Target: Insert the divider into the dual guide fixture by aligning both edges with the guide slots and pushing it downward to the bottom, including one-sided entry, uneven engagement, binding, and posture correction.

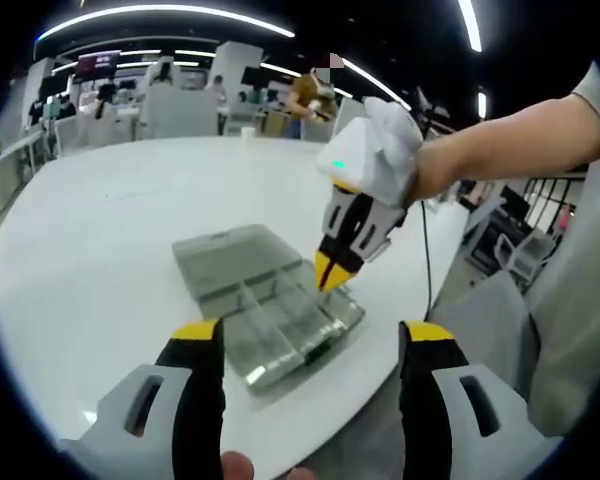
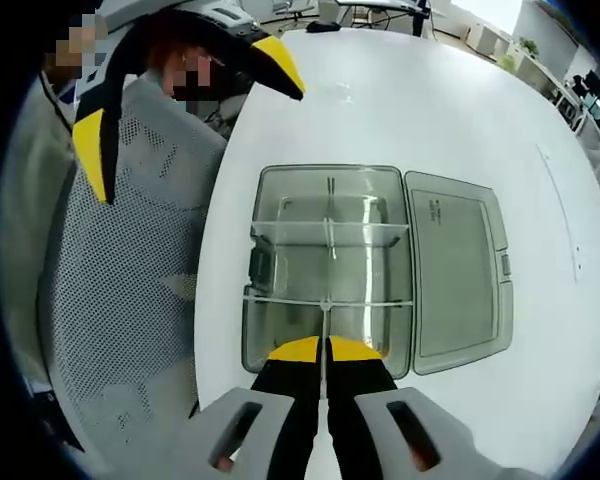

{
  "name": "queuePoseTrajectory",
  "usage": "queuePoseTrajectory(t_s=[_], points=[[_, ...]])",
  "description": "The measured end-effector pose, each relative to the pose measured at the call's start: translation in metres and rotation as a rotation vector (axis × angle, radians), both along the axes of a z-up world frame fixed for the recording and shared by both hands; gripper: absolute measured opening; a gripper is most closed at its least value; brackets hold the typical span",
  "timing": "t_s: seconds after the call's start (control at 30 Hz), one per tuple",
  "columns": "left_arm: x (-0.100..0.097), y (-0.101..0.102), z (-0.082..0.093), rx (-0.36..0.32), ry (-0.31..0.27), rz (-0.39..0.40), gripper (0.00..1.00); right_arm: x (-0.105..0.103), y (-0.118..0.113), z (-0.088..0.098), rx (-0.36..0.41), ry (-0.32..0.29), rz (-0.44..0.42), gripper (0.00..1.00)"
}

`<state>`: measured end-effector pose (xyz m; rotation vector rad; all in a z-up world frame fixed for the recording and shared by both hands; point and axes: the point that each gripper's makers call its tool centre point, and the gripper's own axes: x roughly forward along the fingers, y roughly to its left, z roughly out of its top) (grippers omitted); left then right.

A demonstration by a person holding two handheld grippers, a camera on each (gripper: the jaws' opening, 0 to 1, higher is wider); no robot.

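A clear plastic compartment box (image 2: pixel 328 265) lies open on the white table (image 2: pixel 380 100), its hinged lid (image 2: pixel 455 270) flat beside it; the faint marking on the lid is too small to read. The right gripper (image 2: pixel 325 350) is clenched on a thin clear divider (image 2: pixel 323 322) held upright over the box's near compartments. The left gripper (image 1: pixel 310 335) hangs released, apart from the box.

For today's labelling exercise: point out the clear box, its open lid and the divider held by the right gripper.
clear box (image 2: pixel 280 300), right gripper view, left compartment floor
open lid (image 2: pixel 458 270), right gripper view, panel centre
divider (image 2: pixel 324 330), right gripper view, thin edge above the jaws
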<state>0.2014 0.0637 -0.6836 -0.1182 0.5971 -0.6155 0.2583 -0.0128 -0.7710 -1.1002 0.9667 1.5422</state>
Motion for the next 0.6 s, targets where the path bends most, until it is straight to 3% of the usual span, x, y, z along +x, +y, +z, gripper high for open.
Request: queuePoseTrajectory(t_s=[0.6], points=[[-0.0007, -0.0002, 0.0014, 0.002, 0.001, 0.001, 0.68, -0.0004, 0.0002, -0.0053, -0.004, -0.004, -0.009, 0.00]])
